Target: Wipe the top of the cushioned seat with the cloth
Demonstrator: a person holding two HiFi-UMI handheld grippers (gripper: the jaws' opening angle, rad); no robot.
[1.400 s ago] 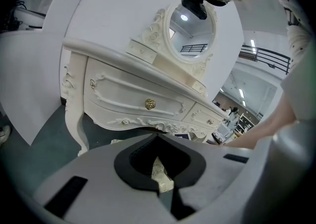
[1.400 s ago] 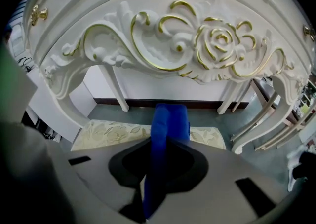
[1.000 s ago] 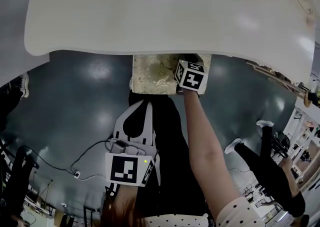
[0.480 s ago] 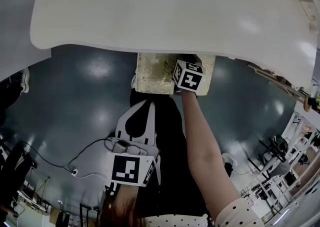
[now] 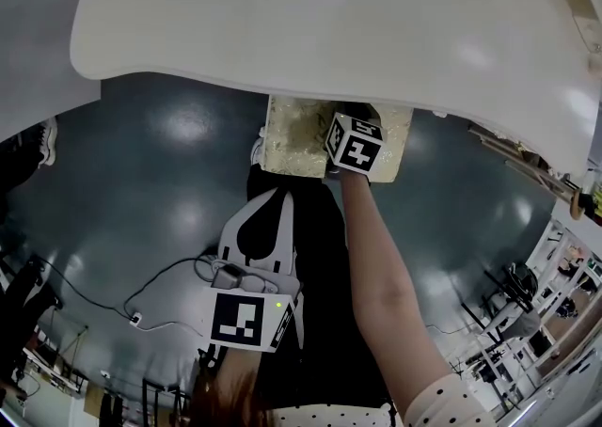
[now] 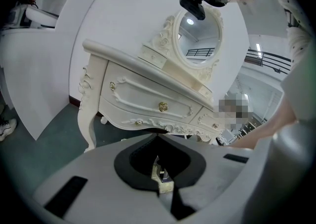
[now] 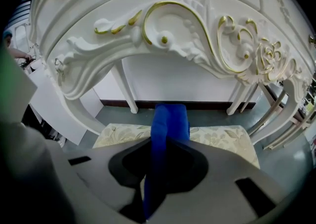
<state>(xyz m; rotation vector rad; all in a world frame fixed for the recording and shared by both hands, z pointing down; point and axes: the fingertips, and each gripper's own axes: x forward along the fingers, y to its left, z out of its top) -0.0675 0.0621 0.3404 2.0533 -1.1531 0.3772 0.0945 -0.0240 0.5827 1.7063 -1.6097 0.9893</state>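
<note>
1. Cloth first: blue, folded into a long strip, pinched tight between the jaws of the right gripper, loose end poking forward past the tips.
2. Just below and beyond it, cushioned seat: pale floral top, standing on the dark floor, tucked partly under the carved, gilt-trimmed apron of the white dressing table.
3. Contact between cloth and fabric: cannot tell from here. Looks close, somewhere over the near middle of the top.
4. Head view now: right arm stretched well forward, marker cube over the visible part of the seat, right at the tabletop's edge.
5. Left gripper: held back by the body, well apart from the seat, jaws pressed together on nothing, aimed at the table front and its oval mirror. No part in the job at present.
6. Step in hand, at a guess: the wipe itself or its very opening, cloth brought over the top, no sign yet of ground covered.
7. Next move, as a judgement: press the strip down flat, then sweep side to side across the fabric.
8. Firm pinch needed throughout, against slipping.
9. Little headroom under that low apron, so a low, level reach for the far half of the seat.
</note>
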